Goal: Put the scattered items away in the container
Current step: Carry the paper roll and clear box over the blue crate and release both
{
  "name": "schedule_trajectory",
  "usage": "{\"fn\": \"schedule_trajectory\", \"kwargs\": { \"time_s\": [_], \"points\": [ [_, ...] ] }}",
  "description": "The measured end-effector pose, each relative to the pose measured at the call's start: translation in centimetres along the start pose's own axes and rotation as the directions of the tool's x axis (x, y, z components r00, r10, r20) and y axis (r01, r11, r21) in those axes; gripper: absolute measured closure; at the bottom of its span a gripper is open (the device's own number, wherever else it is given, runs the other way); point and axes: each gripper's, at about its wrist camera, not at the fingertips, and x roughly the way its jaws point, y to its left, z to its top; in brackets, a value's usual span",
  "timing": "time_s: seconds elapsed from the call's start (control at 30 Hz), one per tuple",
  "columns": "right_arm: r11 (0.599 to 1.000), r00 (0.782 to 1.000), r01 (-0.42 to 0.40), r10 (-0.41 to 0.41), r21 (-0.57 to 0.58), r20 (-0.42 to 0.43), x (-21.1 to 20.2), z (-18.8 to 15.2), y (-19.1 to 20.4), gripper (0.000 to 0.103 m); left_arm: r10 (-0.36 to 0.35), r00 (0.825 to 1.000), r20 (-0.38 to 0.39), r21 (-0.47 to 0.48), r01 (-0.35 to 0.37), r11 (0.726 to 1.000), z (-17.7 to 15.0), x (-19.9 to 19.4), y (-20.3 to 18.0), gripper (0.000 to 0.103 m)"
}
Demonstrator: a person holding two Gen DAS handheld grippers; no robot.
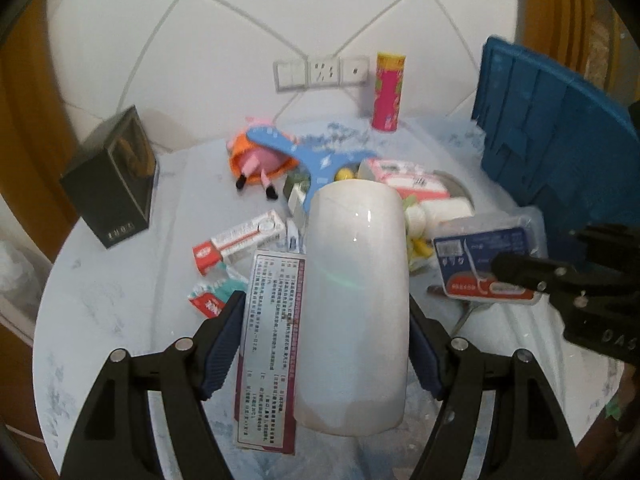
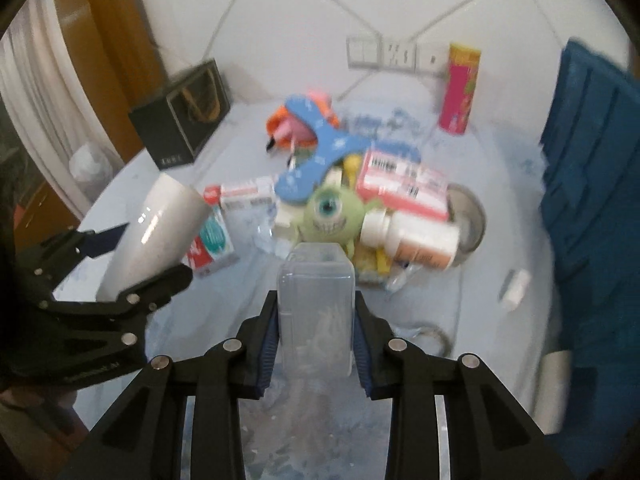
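My left gripper (image 1: 326,344) is shut on a white cup (image 1: 354,300) and a printed leaflet (image 1: 272,344), held above the round table; the cup also shows in the right wrist view (image 2: 154,236). My right gripper (image 2: 316,340) is shut on a clear plastic floss-pick box (image 2: 318,312), which shows label-side in the left wrist view (image 1: 486,260). Ahead, a metal bowl (image 2: 470,216) is heaped with a green one-eyed plush (image 2: 330,216), a white bottle (image 2: 416,240), a pink box (image 2: 404,184) and a blue flat toy (image 2: 320,152).
A black box (image 1: 114,184) stands at the left, a pink-yellow canister (image 1: 388,92) at the back by the wall, a blue crate (image 1: 560,148) at the right. Toothpaste boxes (image 1: 240,244) and a pig plush (image 1: 260,156) lie on the table. A small white tube (image 2: 516,288) lies at the right.
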Motion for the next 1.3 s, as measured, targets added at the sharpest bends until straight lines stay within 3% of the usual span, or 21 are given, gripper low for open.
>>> {"fn": "schedule_trajectory", "kwargs": {
  "time_s": [0.13,0.33,0.57,0.77,0.83,0.97,1.13,1.17,1.23,1.27,1.3],
  "points": [
    [0.999,0.995,0.049,-0.049,0.007,0.084,-4.7,1.1,0.2,0.071,-0.03,0.997,0.066,0.015,0.029,0.999,1.7,-3.2,-0.9,0.03],
    [0.989,0.963,0.143,-0.144,0.02,0.228,-13.7,2.6,-0.8,0.071,-0.103,0.977,0.185,0.038,0.097,0.995,5.2,-8.0,-4.5,0.03],
    [0.962,0.878,0.262,-0.27,0.074,0.395,-26.0,1.1,-7.2,0.071,-0.222,0.925,0.309,0.121,0.193,0.974,9.7,-12.6,-15.8,0.03],
    [0.918,0.806,0.366,-0.394,0.152,0.441,-34.8,-2.9,-16.7,0.071,-0.331,0.877,0.348,0.191,0.279,0.941,12.3,-14.7,-29.1,0.03],
    [0.904,0.799,0.387,-0.426,0.179,0.424,-36.4,-4.3,-20.0,0.071,-0.351,0.873,0.337,0.217,0.291,0.932,12.7,-15.0,-33.3,0.03],
    [0.896,0.809,0.388,-0.444,0.217,0.385,-38.5,-7.0,-25.9,0.071,-0.357,0.882,0.307,0.241,0.291,0.926,12.9,-14.7,-39.5,0.03],
    [0.895,0.827,0.367,-0.438,0.253,0.351,-39.4,-9.6,-30.2,0.07,-0.321,0.908,0.27,0.232,0.262,0.937,12.5,-14.6,-43.6,0.028],
    [0.894,0.828,0.364,-0.44,0.263,0.348,-39.5,-10.0,-30.7,0.066,-0.305,0.914,0.268,0.226,0.249,0.942,12.4,-14.6,-44.1,0.024],
    [0.889,0.828,0.361,-0.444,0.281,0.342,-39.8,-10.9,-31.7,0.031,-0.266,0.925,0.27,0.199,0.217,0.956,12.2,-14.8,-44.5,0.005],
    [0.886,0.825,0.368,-0.451,0.283,0.341,-40.0,-11.2,-31.6,0.004,-0.263,0.924,0.277,0.186,0.217,0.958,12.0,-15.3,-44.3,0.0],
    [0.882,0.821,0.374,-0.458,0.286,0.341,-40.2,-11.5,-31.6,0.0,-0.26,0.923,0.284,0.174,0.217,0.961,11.9,-15.6,-44.0,0.0]
  ]
}}
